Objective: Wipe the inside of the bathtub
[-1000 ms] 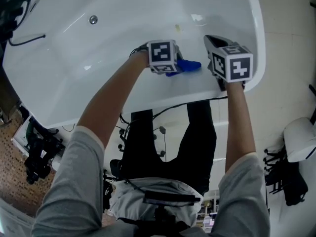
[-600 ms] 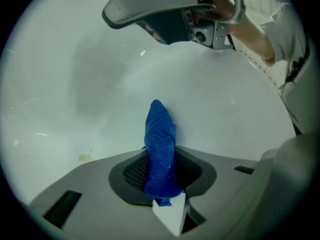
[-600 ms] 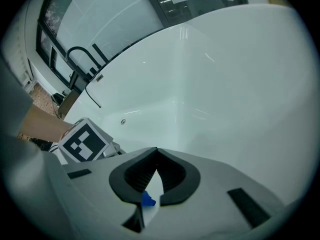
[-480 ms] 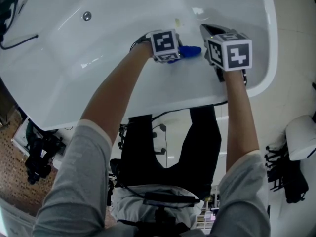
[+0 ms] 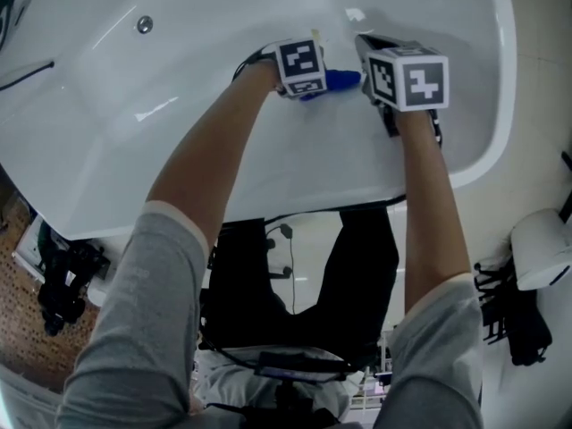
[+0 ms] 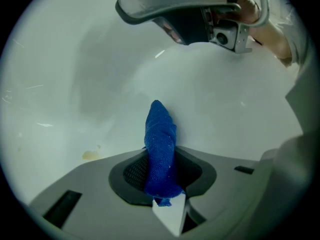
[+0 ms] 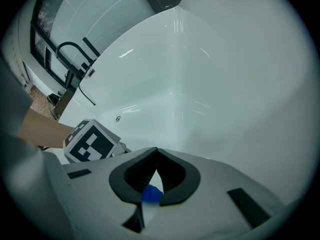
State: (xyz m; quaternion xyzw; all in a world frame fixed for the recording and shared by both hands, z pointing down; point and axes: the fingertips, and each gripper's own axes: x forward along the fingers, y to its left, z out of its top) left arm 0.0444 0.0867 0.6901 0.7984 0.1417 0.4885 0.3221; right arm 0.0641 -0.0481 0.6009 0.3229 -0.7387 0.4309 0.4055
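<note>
Setting: white glossy bathtub (image 5: pixel 179 150) fills the head view; its round metal fitting (image 5: pixel 144 25) sits far up the basin; both arms reach in over the near rim
Task's thing: blue cloth (image 6: pixel 160 144), a small woven rag rolled into a narrow twist; it lies low against the tub's inner wall, between the two grippers
Left gripper (image 6: pixel 160 184): jaws pinching the cloth near its lower end; the free end stands out ahead of the jaws toward the tub wall
Right gripper (image 7: pixel 152 176): jaws pressed together along a seam; a blue fleck shows at the seam's base; we cannot tell whether it is caught there or merely seen beyond
Mark: yellowish stain (image 6: pixel 91 155) on the tub wall, just left of the cloth
Handling: we judge the cloth light, soft and limp; it should fold under pressure rather than push back; a hold close to its middle would leave a short, firmer pad to press on the wall
Surface: we judge the enamel smooth and slippery; the twist may skate or roll unless spread flatter against it
</note>
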